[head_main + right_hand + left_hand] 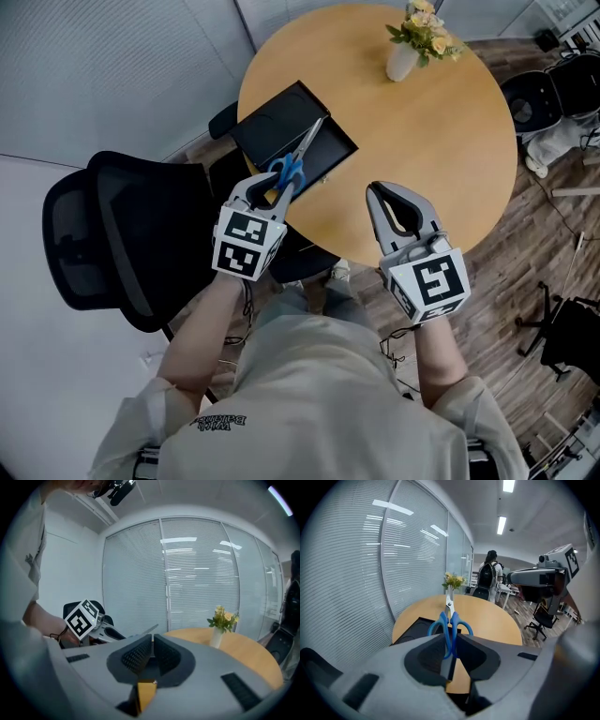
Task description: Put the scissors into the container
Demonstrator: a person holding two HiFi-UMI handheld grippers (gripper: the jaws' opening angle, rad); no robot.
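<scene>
The head view looks steeply down on the round table [422,169], close over the left hand-held gripper [272,189] and right hand-held gripper [384,192]. Each gripper view looks low along its own jaws — both catch the table and the flower vase [449,592].

The right hand-held gripper [153,640] has its jaws closed with nothing between them. On the left is the left hand-held gripper [110,632], and the scissors [149,629] poke out past it. A vase [215,639] with yellow flowers stands on the round desk [248,656].

We see a round wooden table [431,159] carrying a black container [265,122] near its left edge and a flower vase [401,62] farther off.
</scene>
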